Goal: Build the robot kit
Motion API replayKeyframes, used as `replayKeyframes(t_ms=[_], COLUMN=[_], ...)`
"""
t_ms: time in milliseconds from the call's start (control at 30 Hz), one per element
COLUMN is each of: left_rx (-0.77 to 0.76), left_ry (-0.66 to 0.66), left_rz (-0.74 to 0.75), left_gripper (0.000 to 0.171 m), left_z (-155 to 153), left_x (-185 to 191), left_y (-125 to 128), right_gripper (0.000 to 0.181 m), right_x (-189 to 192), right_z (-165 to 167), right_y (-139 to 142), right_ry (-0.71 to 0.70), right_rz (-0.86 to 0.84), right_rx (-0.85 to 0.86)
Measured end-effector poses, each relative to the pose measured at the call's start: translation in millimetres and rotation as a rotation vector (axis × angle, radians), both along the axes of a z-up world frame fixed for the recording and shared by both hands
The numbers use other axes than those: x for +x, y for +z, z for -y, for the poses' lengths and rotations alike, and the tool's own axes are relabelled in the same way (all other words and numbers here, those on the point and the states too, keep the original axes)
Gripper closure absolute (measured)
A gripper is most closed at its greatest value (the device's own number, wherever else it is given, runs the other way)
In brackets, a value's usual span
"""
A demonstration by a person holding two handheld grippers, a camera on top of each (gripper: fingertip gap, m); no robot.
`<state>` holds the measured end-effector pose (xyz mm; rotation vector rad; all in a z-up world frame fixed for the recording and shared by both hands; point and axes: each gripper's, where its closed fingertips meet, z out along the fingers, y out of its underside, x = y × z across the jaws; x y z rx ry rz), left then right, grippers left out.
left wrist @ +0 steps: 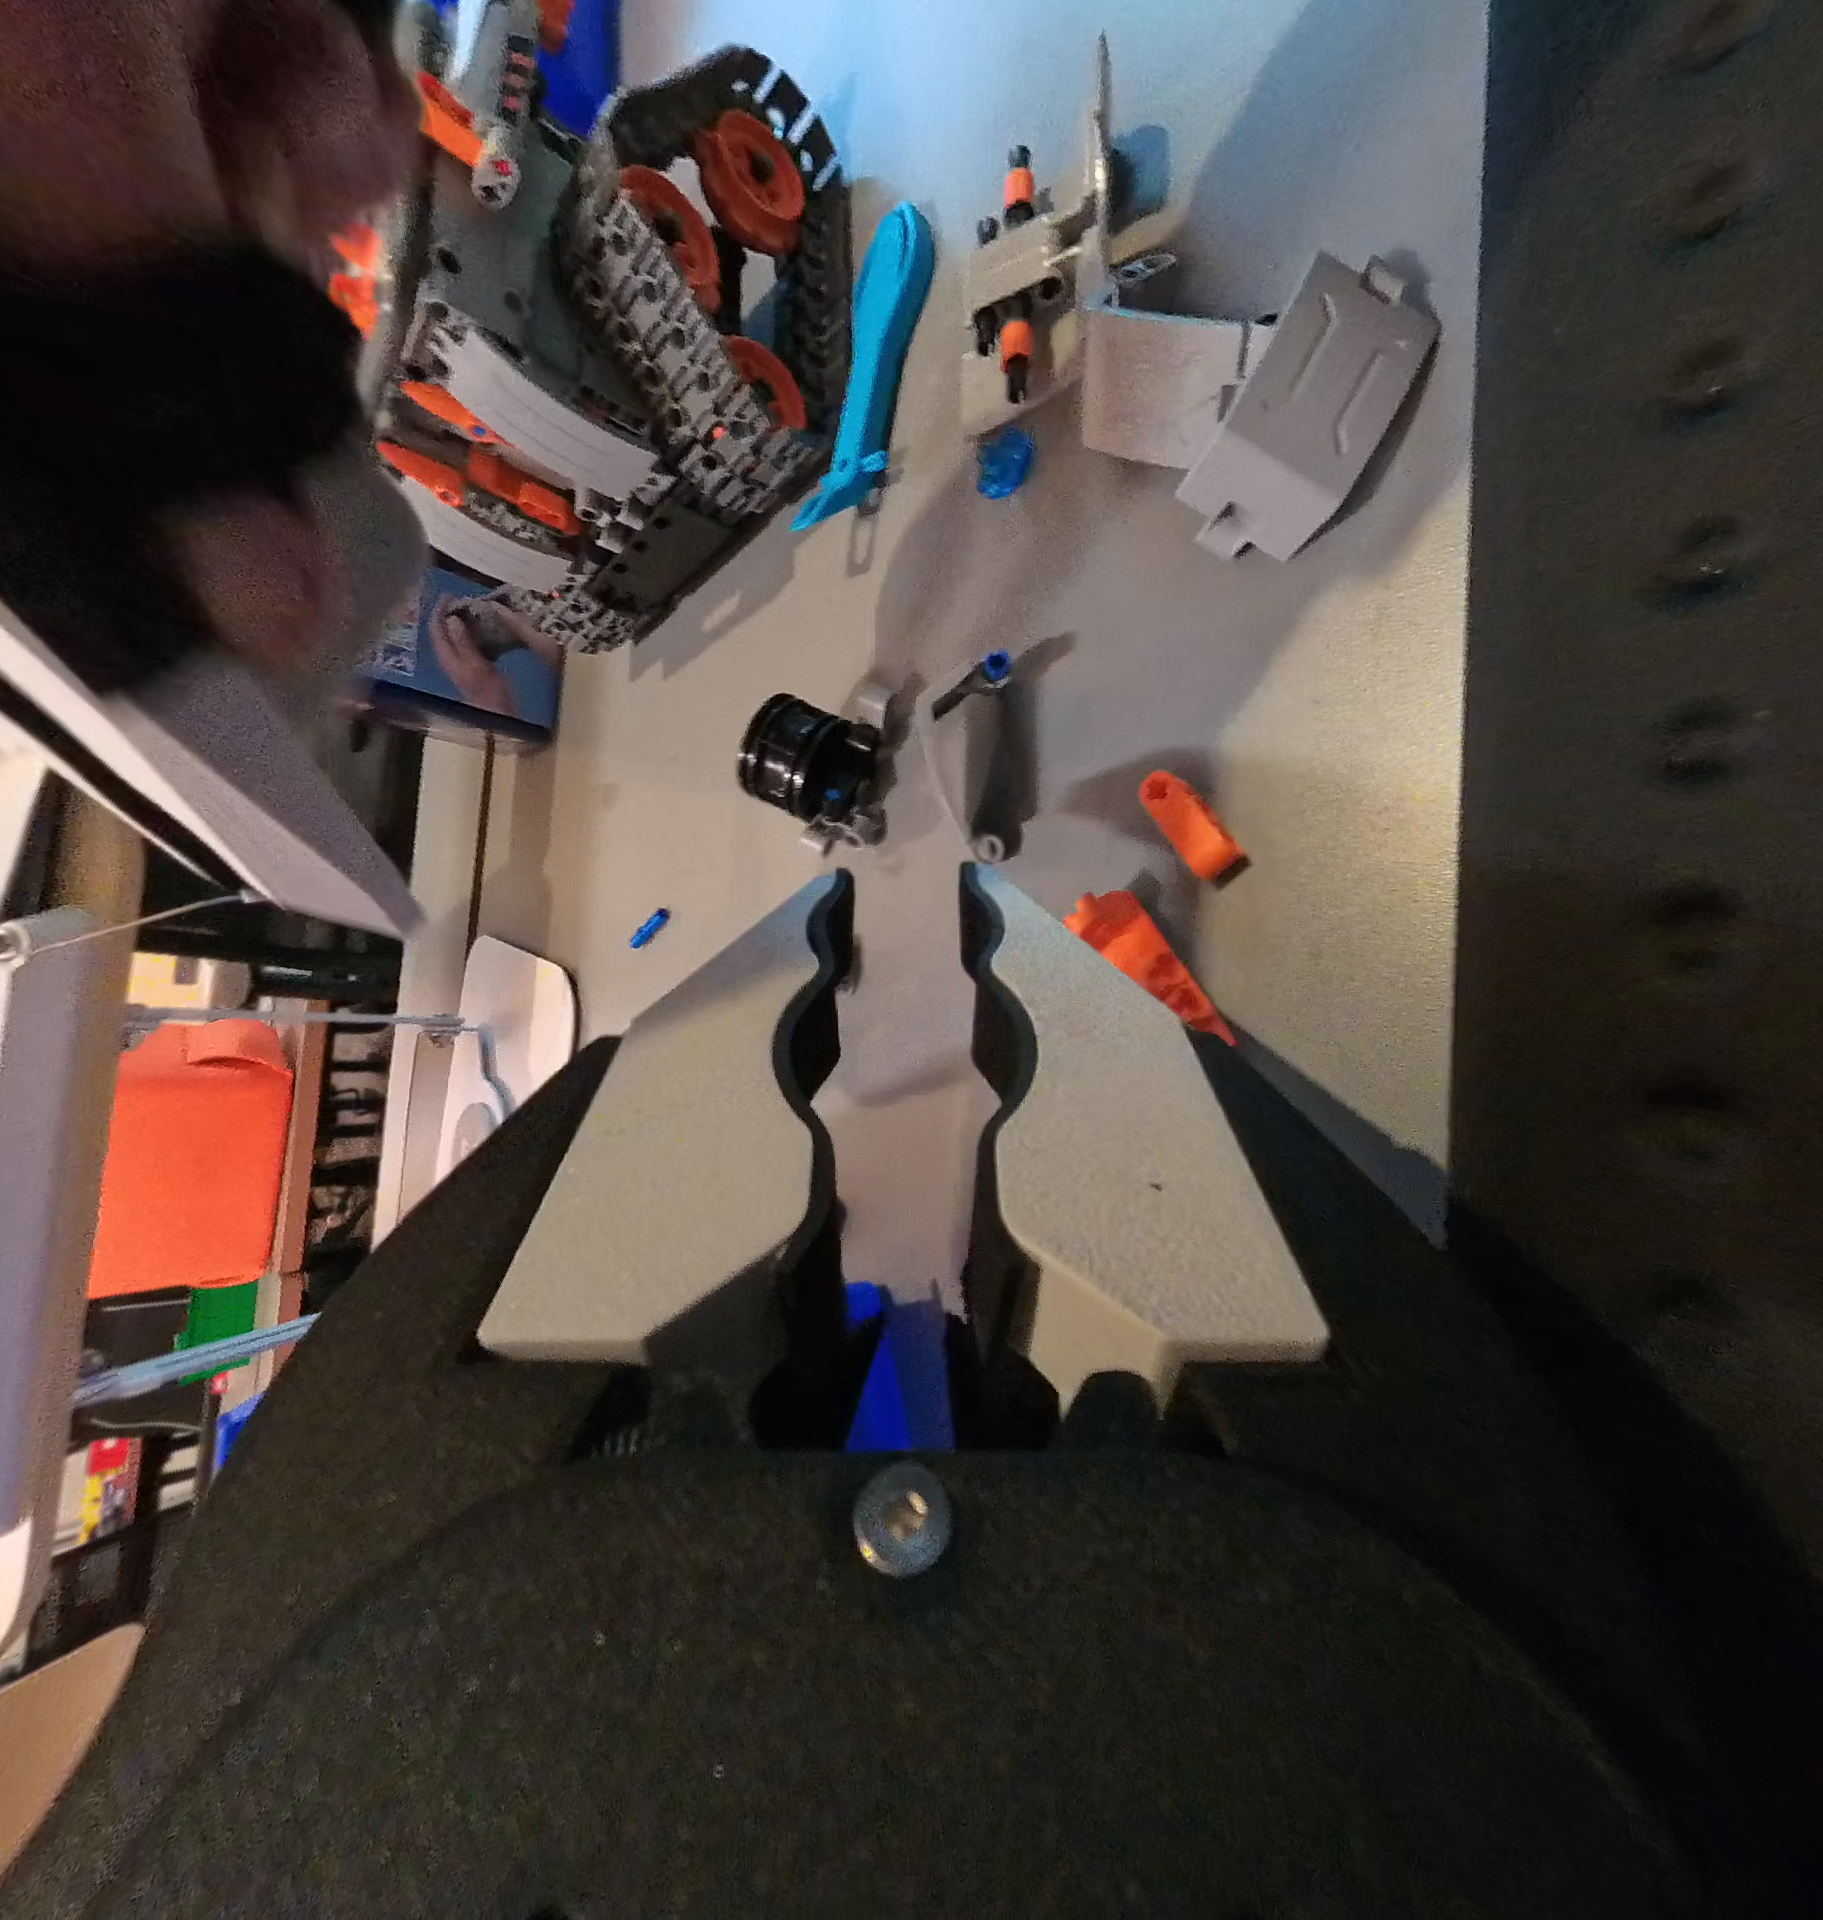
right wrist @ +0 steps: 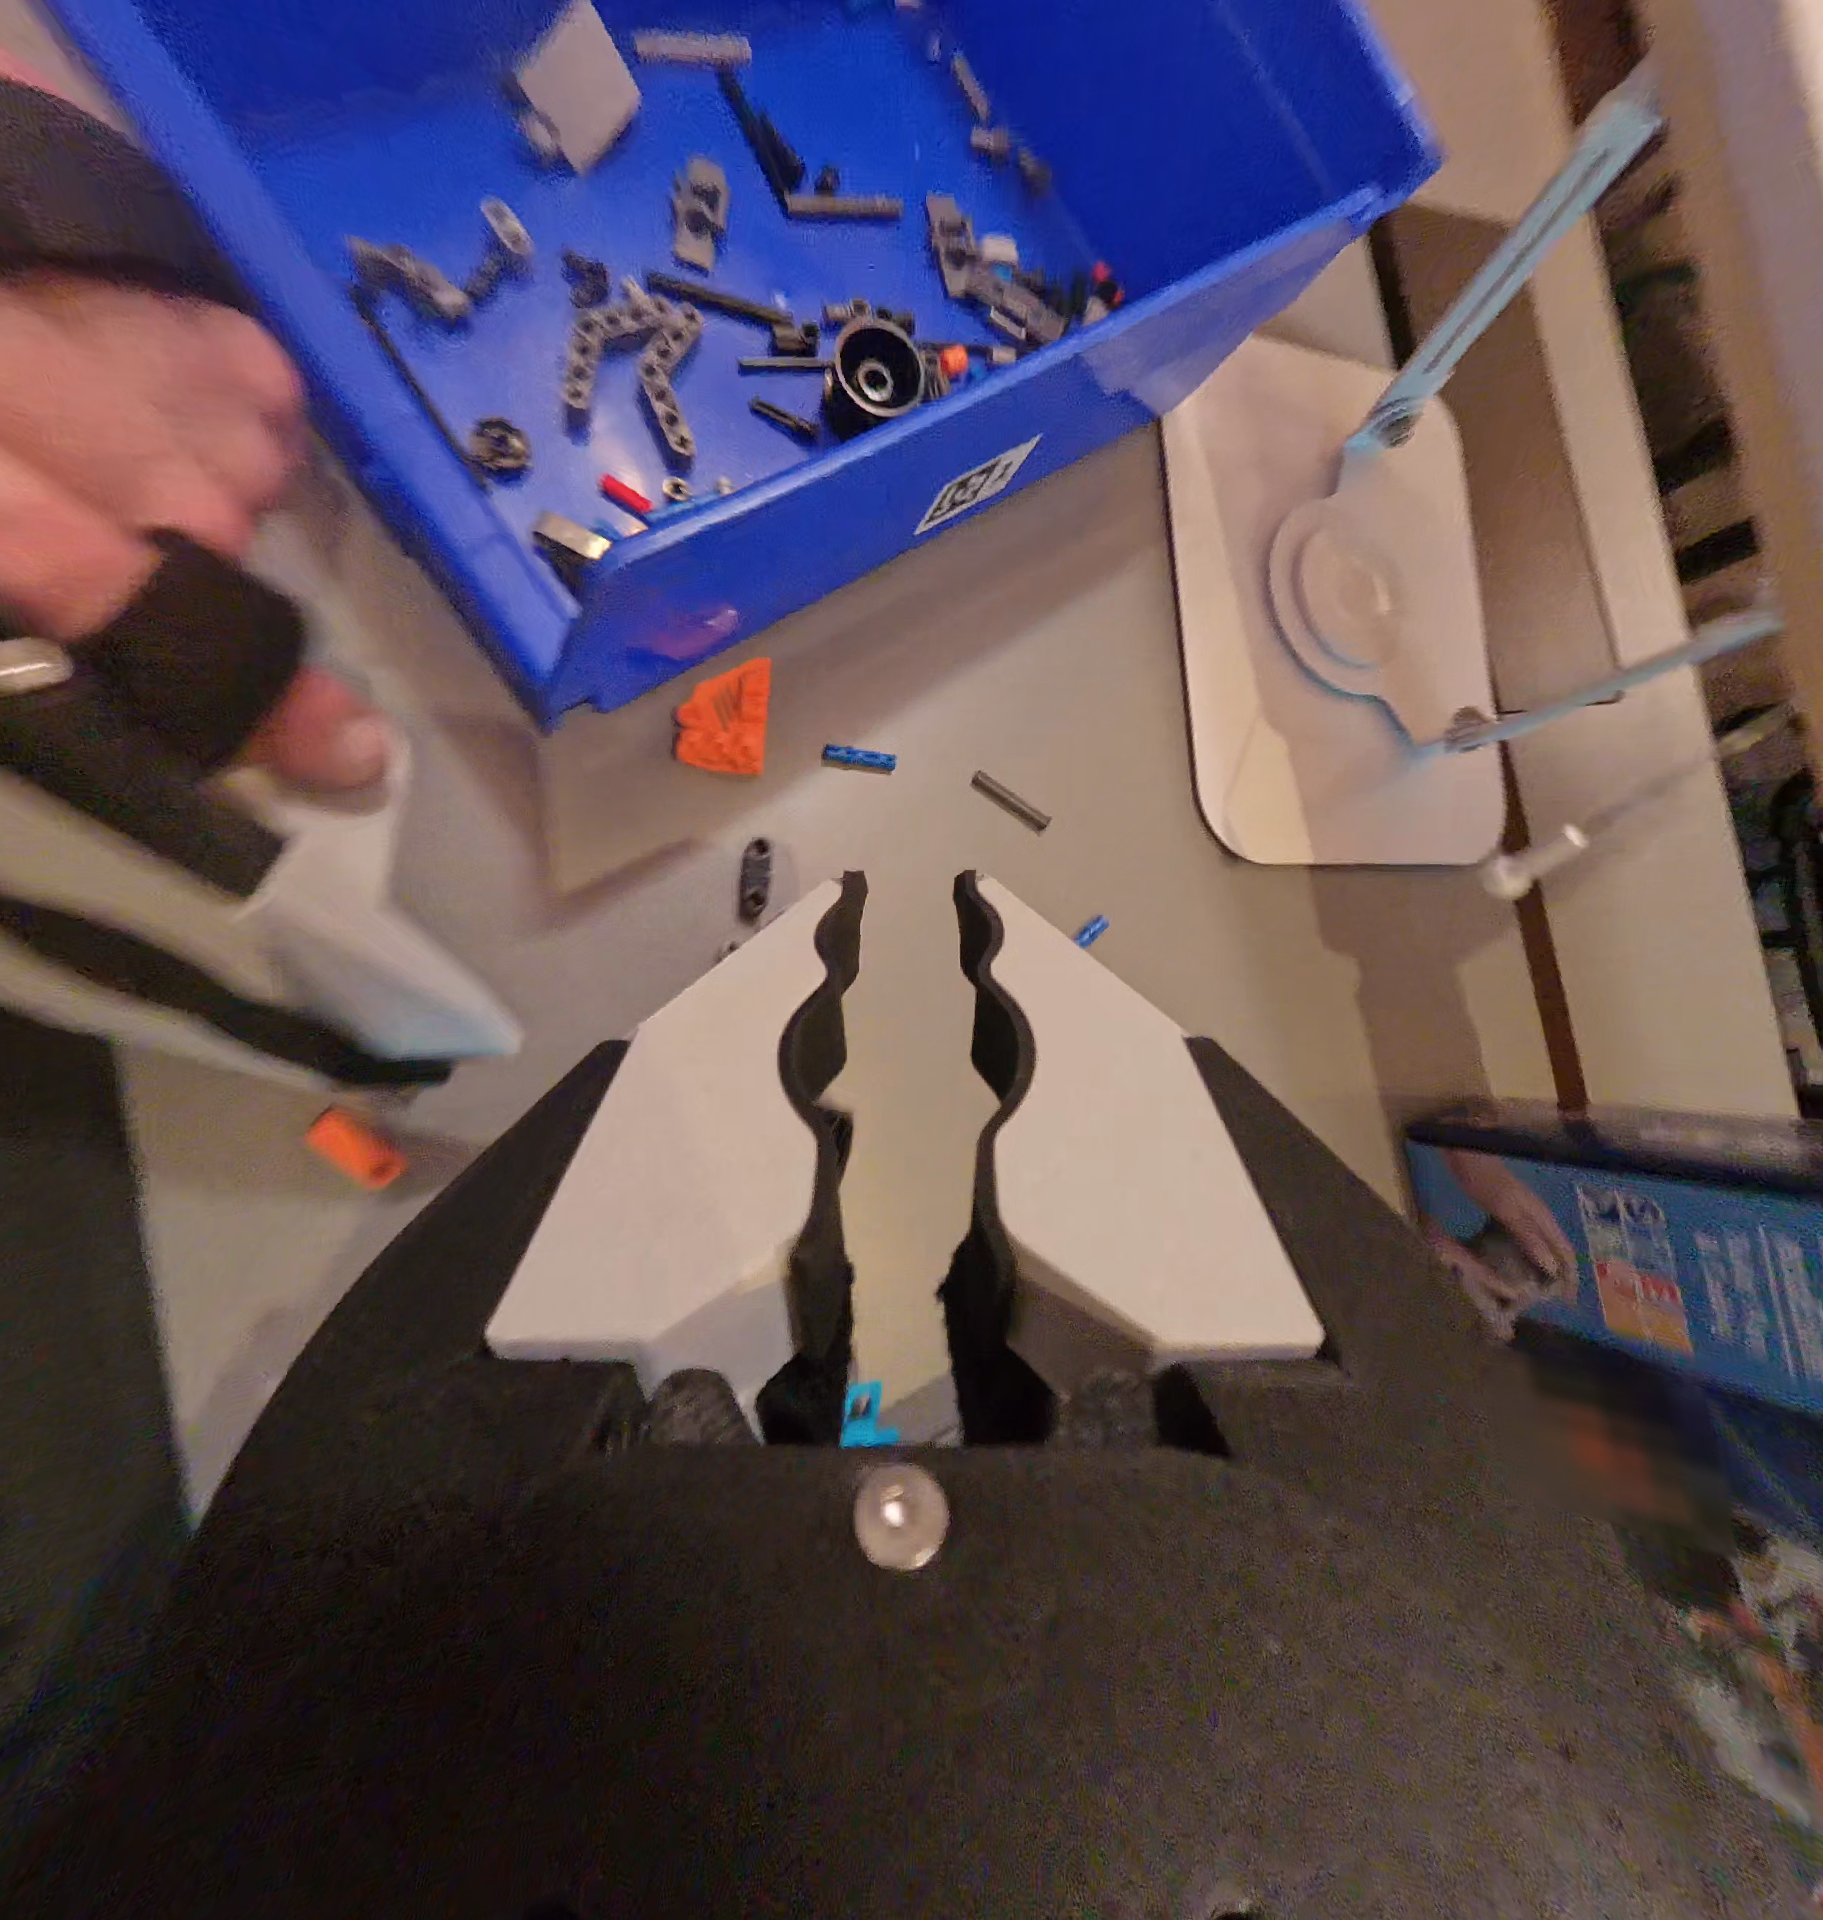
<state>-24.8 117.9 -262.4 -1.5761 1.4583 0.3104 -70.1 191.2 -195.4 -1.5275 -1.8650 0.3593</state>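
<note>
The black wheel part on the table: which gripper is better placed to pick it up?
Probably the left gripper: it is open, and the black wheel part lies just ahead of its fingertips. The right gripper faces the blue bin instead.

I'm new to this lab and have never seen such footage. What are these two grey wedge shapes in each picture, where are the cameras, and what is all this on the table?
Each picture comes from a camera mounted on a hand-held gripper, looking along its two grey fingers. No robot: a person holds both. The left gripper is open and empty, above a black wheel piece, a dark grey rod and an orange connector; farther off stands a tracked toy vehicle. The right gripper is also open and empty, facing a blue bin of small building parts, with an orange piece, a blue pin and a black pin on the table.
</note>
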Motion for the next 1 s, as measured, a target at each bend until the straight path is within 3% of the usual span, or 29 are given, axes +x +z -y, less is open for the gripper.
replayKeyframes(t_ms=[100,233,367,567,767,933,1000], left_rx=[0.006,0.025,0.022,-0.002,-0.007,-0.012,-0.017], left_ry=[0.004,-0.011,-0.051,-0.063,-0.085,-0.099,-0.111], left_rz=[0.043,0.082,0.111,0.137,0.154,0.175,0.191], left_gripper=[0.154,0.156,0.157,0.158,0.158,0.159,0.159], left_z=[-3.1,1.7,11.4,16.6,20.1,23.4,26.2], left_x=[-3.5,-5.9,-6.7,-10.4,-7.0,-7.6,-7.3], left_y=[8.0,19.0,25.6,26.7,27.8,30.7,32.7], right_gripper=[0.167,0.165,0.167,0.172,0.176,0.164,0.168], right_x=[-32.5,-46.9,-58.9,-60.2,-64.6,-56.3,-55.5], right_z=[-21.7,-52.5,-34.2,-18.2,-13.9,-4.3,-2.0], right_y=[-33.2,-74.6,-80.9,-108.6,-109.3,-97.6,-95.9], right_ry=[0.011,0.052,0.195,0.342,0.397,0.319,0.246], right_rz=[0.141,0.335,0.367,0.462,0.466,0.463,0.424], right_rx=[0.000,-0.051,-0.188,-0.206,-0.245,-0.289,-0.290])
